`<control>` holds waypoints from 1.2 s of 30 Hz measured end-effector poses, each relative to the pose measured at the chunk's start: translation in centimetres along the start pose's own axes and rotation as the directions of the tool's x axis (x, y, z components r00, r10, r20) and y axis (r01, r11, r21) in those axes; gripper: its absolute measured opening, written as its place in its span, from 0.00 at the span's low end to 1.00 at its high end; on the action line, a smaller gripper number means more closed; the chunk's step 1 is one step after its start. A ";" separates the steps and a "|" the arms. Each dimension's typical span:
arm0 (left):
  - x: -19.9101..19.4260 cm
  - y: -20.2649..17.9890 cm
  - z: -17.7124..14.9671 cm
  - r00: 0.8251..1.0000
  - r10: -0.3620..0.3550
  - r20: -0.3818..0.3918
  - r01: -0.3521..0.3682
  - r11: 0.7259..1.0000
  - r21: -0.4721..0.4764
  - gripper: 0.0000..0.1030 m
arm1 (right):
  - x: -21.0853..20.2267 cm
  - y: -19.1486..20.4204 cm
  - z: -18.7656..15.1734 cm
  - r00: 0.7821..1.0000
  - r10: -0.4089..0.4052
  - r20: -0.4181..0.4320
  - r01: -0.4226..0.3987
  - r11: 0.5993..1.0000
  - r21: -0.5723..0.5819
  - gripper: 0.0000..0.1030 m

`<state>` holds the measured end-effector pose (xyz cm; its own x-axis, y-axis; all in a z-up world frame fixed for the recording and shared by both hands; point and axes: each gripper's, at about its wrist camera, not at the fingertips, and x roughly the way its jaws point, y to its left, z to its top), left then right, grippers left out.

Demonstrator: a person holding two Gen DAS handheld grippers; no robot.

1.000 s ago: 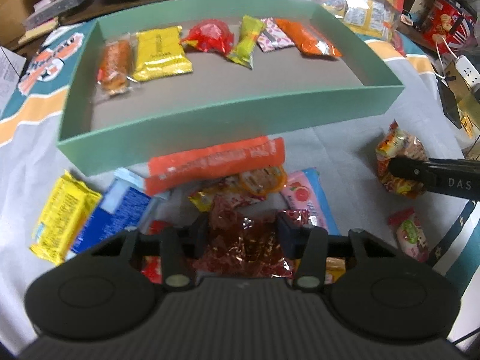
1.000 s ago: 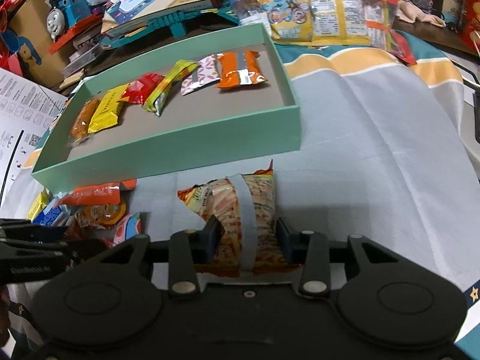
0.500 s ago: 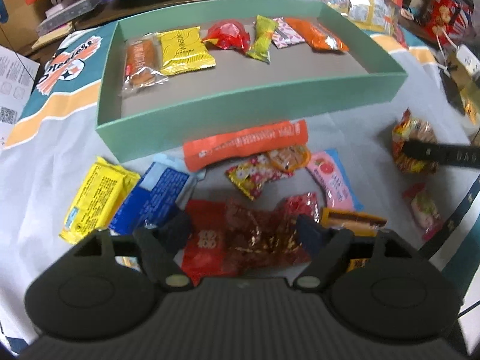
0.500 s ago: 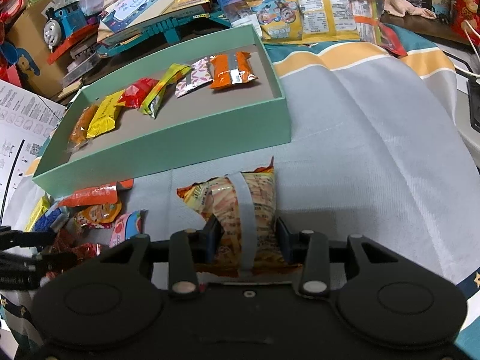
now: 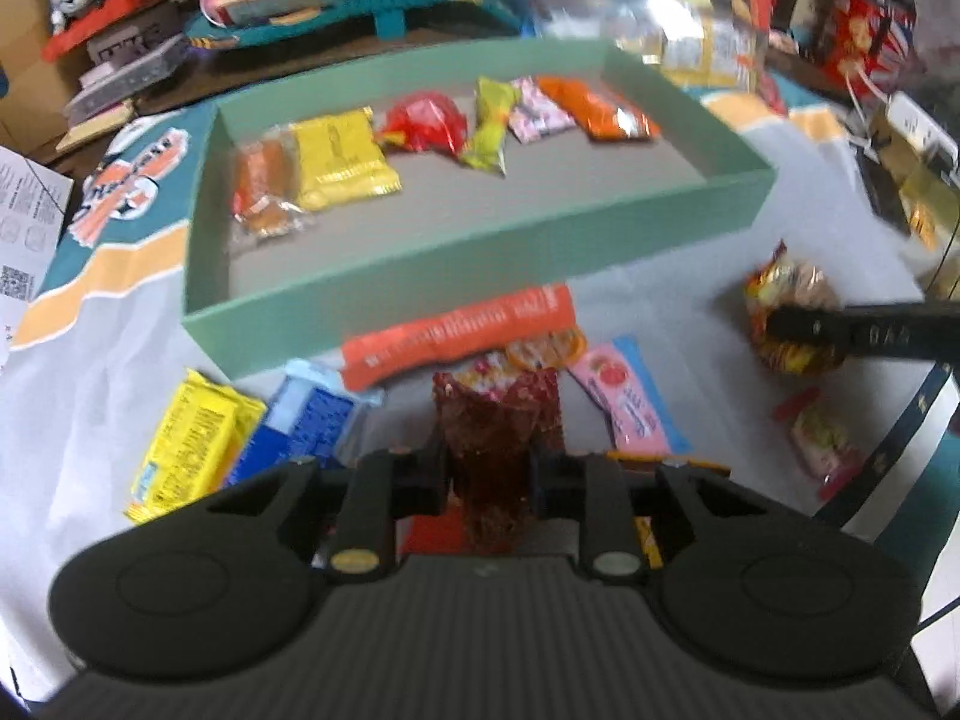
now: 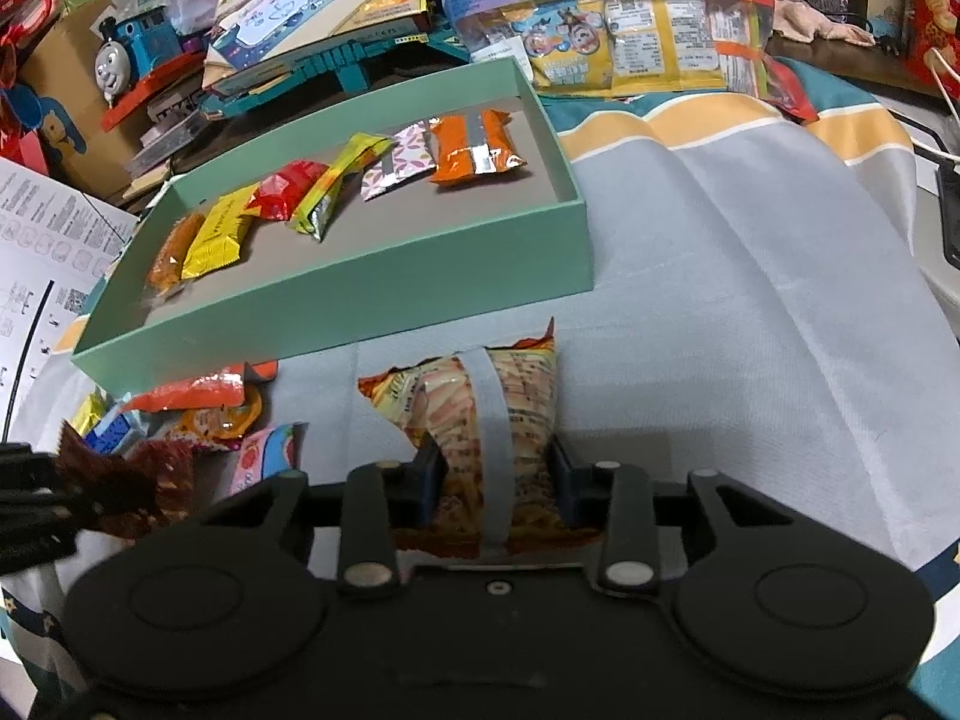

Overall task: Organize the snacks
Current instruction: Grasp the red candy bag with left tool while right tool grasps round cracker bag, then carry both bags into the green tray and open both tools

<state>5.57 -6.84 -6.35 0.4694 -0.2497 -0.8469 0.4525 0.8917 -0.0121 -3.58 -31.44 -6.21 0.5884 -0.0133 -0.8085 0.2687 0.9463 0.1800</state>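
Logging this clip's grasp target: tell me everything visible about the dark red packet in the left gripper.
The dark red packet is a crinkly, glossy foil-like wrapper with gold flecks and a ragged top edge. It stands roughly upright, pinched between the shut jaws of the left gripper, its upper part fanning out above them. It hangs over the loose snacks on the grey cloth, in front of the green box. The right wrist view shows it at the left edge.

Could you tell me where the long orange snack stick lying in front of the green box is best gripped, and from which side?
Grip the long orange snack stick across its narrow width near the middle, coming from above. It lies flat along the green box, whose wall blocks the far side, and other packets crowd its near edge, so only the top is free.
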 end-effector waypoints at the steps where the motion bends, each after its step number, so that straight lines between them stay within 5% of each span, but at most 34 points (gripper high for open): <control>1: -0.3 0.3 0.1 1.000 0.001 0.004 -0.001 1.000 -0.008 0.22 | -0.1 0.0 0.1 1.000 0.002 0.002 -0.002 1.000 0.002 0.34; 10: -3.6 3.2 1.8 0.996 -0.055 0.069 0.064 0.989 -0.132 0.22 | -2.8 0.1 1.7 0.999 0.034 0.040 -0.034 0.999 0.011 0.33; 18: -3.1 4.6 8.8 0.986 -0.034 0.163 0.058 0.988 -0.146 0.22 | -3.7 1.0 7.8 0.991 0.052 0.121 -0.052 0.999 -0.005 0.33; 24: 1.3 4.2 13.7 0.990 -0.033 0.137 0.053 0.987 -0.150 0.22 | 0.0 1.8 12.4 0.995 0.026 0.101 -0.025 1.000 -0.007 0.33; 34: 7.0 4.4 14.4 0.998 -0.026 0.053 0.033 0.988 -0.150 0.22 | 6.7 2.0 14.1 1.000 -0.015 0.028 0.016 0.999 -0.035 0.35; 36: 7.6 4.3 14.3 0.999 -0.013 0.036 0.018 0.990 -0.141 0.33 | 6.9 1.9 14.1 0.999 -0.002 0.032 0.003 1.000 -0.028 0.38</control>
<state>21.93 -10.34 -5.21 0.4904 -0.2746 -0.8271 0.3491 0.9315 -0.1023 11.72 -34.32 -3.58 0.6117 -0.0256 -0.7907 0.2489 0.9550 0.1615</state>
